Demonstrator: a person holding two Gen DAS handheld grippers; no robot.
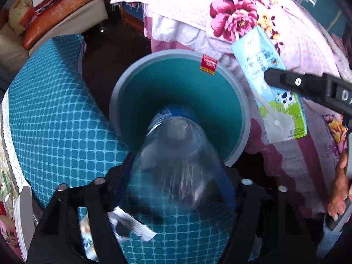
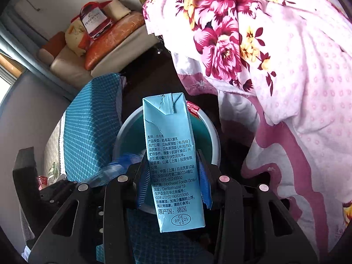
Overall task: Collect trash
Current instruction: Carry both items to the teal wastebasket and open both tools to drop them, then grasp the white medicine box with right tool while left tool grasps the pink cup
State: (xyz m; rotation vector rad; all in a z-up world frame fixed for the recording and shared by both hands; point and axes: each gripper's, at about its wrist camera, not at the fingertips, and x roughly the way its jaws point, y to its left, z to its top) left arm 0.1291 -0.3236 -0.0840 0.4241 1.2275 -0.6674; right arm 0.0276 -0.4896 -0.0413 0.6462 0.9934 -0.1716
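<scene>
A grey-rimmed teal bin [image 1: 123,101] stands on the dark floor below both grippers. In the left wrist view a clear plastic bottle [image 1: 176,154] with a blue cap points cap-down into the bin. It is motion-blurred between the fingers of my left gripper [image 1: 178,176], which stands open with its pads off the bottle. My right gripper [image 2: 173,169] is shut on a light blue milk carton [image 2: 173,165], held upright over the bin's rim [image 2: 129,121]. From the left wrist view the carton [image 1: 270,77] hangs beside the bin's right edge. The blurred bottle [image 2: 110,171] also shows at lower left.
A teal gridded cushion [image 1: 55,110] lies against the bin's left side. A floral pink quilt [image 1: 242,11] hangs over the bed on the right. A sofa [image 1: 66,11] with bags stands at the back left. A person's hand [image 1: 338,189] holds the right gripper's handle.
</scene>
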